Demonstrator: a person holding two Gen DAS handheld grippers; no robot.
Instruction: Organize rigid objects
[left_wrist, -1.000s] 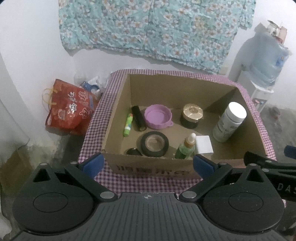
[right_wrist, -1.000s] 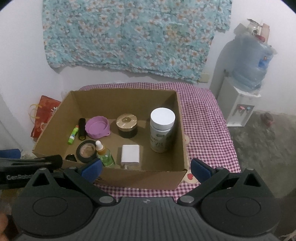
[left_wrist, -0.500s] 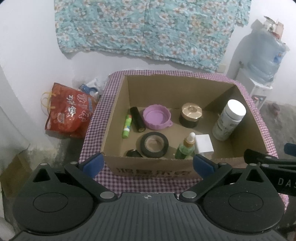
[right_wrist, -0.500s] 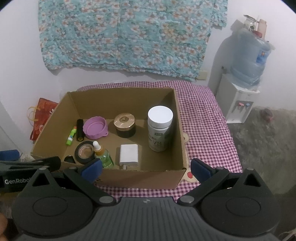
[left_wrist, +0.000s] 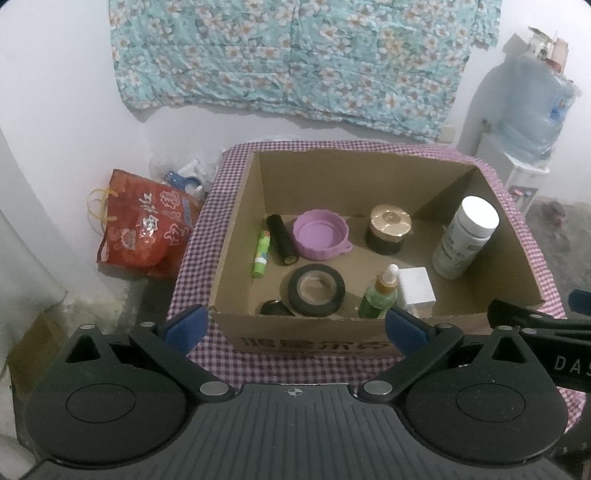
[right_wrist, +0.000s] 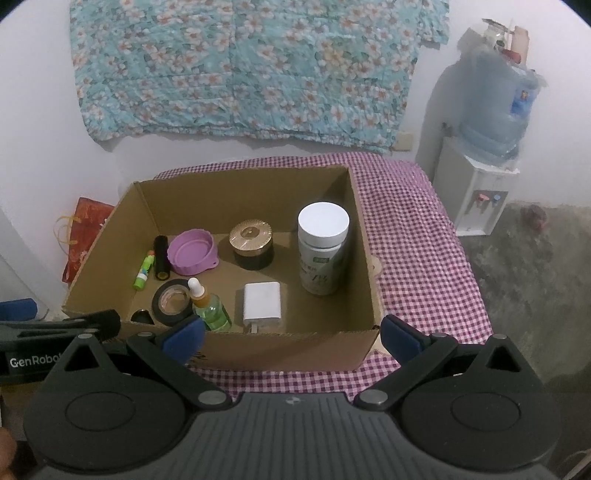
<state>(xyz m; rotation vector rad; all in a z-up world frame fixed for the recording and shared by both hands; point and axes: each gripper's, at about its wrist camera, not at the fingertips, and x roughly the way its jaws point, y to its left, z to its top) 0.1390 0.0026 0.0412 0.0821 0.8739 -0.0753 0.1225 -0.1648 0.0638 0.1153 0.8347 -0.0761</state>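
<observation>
Cardboard box (left_wrist: 369, 177) on checkered bench (right_wrist: 417, 258), toward its back-left corner. Inside: white bottle (right_wrist: 323, 251) upright by right wall, purple lid (left_wrist: 320, 239), tape roll (left_wrist: 316, 290), dropper bottle (right_wrist: 210, 308). Left gripper (left_wrist: 295, 326) & right gripper (right_wrist: 291, 334) both spread apart, empty, at bench front edge.

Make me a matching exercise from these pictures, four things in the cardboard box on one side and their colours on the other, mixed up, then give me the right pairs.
Things:
1. bowl
2. tape roll
3. charger block
4. jar lid

Colours:
A. white
B. gold
C. purple
D. black

Pairs: 1-C, 2-D, 3-A, 4-B
</observation>
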